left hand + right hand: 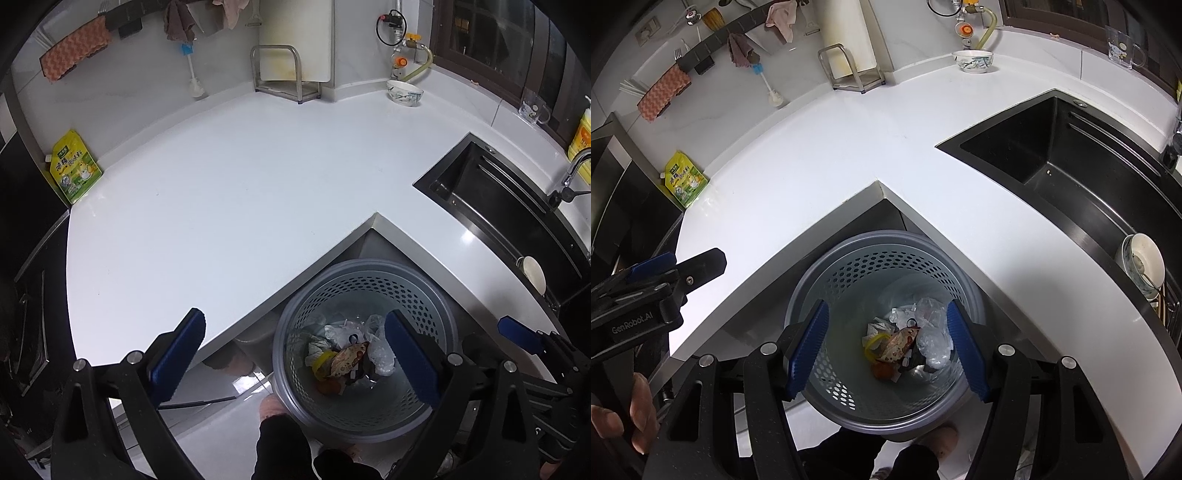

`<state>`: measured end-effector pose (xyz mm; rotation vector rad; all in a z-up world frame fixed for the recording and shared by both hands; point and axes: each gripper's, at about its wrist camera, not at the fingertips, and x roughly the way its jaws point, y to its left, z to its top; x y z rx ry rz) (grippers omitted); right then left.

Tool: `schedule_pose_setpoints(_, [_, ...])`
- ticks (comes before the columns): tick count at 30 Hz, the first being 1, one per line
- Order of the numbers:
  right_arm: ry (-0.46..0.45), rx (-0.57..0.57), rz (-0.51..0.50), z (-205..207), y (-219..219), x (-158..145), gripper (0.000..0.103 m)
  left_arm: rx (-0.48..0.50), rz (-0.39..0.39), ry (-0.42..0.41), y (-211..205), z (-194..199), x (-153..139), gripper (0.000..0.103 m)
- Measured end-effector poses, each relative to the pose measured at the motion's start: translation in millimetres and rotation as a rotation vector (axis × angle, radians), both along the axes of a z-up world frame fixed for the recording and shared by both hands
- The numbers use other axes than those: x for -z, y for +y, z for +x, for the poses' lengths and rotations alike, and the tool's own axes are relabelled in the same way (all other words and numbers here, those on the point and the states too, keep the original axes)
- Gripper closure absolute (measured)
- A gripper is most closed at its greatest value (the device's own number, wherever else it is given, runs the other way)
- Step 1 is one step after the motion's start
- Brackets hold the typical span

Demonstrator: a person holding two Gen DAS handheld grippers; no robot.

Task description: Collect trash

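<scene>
While both pairs of tongs hang released and empty over the floor, the round grey perforated plastic waste basket (pixel 886 332) sits below them in the inner corner of the white L-shaped counter (pixel 820 155), crumpled wrappers and clear plastic (pixel 908 339) already inside; the right tongs (pixel 888 349) frame it squarely, the left tongs (pixel 295 363) straddle its left rim; the only loose packet in sight, a yellow-green flat seasoning pouch (pixel 75 168), lies far left against the wall, likelier the left tongs' reach.

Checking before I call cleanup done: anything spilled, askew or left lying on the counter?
Nothing spilled. The trash lies in the bin. Only the green pouch lies loose at the counter's left edge; both grippers hang open and empty.
</scene>
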<state>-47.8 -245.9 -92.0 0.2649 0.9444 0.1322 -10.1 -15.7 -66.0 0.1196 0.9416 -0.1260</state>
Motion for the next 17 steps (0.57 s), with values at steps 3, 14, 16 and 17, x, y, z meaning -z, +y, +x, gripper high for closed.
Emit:
schedule_pose_setpoints(3, [0.005, -0.001, 0.002, 2.3, 0.6, 0.9, 0.039, 0.000, -0.001, 0.002, 0.7, 0.5, 0.3, 0.007])
schedule_pose_setpoints(14, [0.008, -0.007, 0.001, 4.6, 2.8, 2.5, 0.039, -0.012, -0.008, 0.020, 3.8, 4.0, 3.6, 0.007])
schedule_pose_setpoints(16, [0.008, -0.007, 0.001, 5.0, 3.1, 2.5, 0.039, -0.013, -0.012, 0.022, 4.7, 4.3, 3.8, 0.007])
schedule_pose_setpoints(17, [0.008, -0.007, 0.002, 4.9, 3.5, 3.0, 0.039, -0.013, -0.011, 0.021, 5.0, 4.2, 3.8, 0.007])
